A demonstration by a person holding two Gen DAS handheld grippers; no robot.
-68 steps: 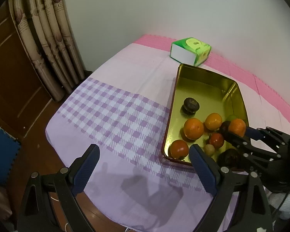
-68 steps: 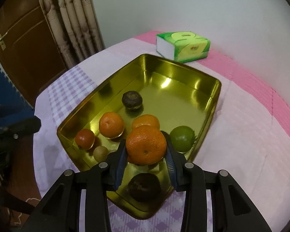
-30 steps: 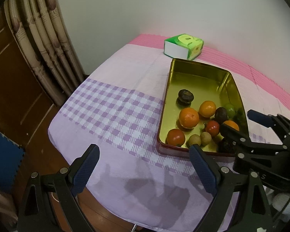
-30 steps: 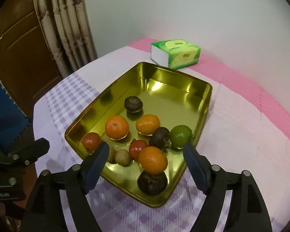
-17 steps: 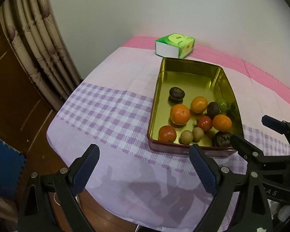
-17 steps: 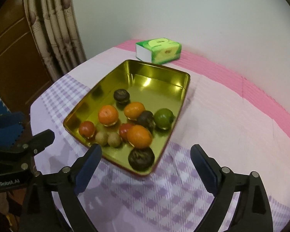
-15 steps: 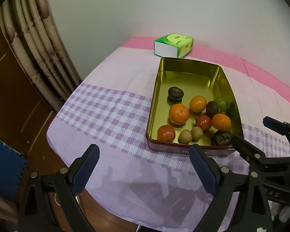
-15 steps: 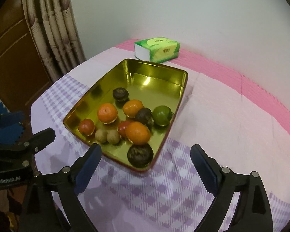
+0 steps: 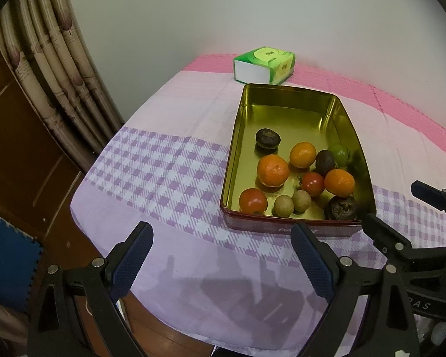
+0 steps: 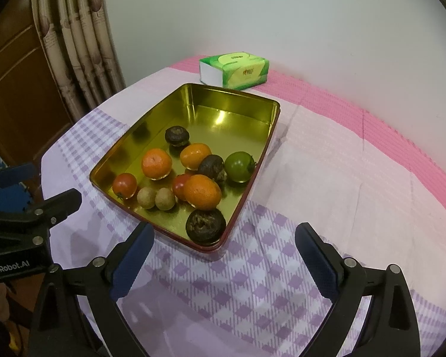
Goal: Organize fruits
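While my left gripper and right gripper gape empty, only the right view shows printing on the tissue box; mid-frame, the gold tin holds the fruits.

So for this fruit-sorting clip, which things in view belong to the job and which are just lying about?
Part of the job:
- gold tin tray
- three oranges, e.g.
- two tomatoes, e.g.
- green fruit
- two small tan fruits, e.g.
- three dark wrinkled fruits, e.g.

Just lying about:
- tissue pack
- curtain
- checked tablecloth
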